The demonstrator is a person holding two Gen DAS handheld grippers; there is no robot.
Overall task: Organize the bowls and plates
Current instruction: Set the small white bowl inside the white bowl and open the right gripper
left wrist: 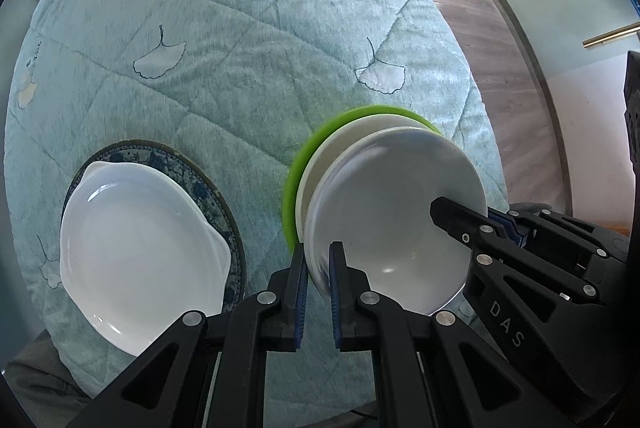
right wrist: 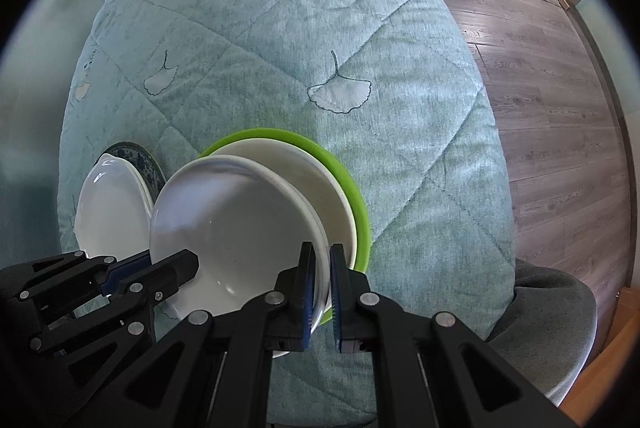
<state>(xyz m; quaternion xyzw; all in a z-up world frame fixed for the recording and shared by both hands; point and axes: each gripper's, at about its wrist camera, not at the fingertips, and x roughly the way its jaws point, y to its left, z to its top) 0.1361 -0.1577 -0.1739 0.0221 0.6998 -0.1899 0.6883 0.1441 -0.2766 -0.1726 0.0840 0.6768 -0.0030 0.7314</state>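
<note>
Both my claws gripped one shallow white ceramic bowl point(left wrist: 394, 216) by opposite rims: my left gripper point(left wrist: 318, 268) pinched nearly shut on its near-left edge, my right gripper point(right wrist: 323, 270) likewise on the far side. The bowl hung tilted just above a cream bowl point(right wrist: 320, 179) nested in a lime-green plate point(right wrist: 354, 187) on the teal quilted tablecloth point(left wrist: 240, 47). Whether the rims touched underneath stayed hidden. A white eared dish point(left wrist: 140, 248) on a blue-patterned plate point(left wrist: 208, 187) lay to the left.

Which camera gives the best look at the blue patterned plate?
The left wrist view: the blue patterned plate shows a long arc of rim under the white dish. The right wrist view shows only a sliver behind that dish.
</note>
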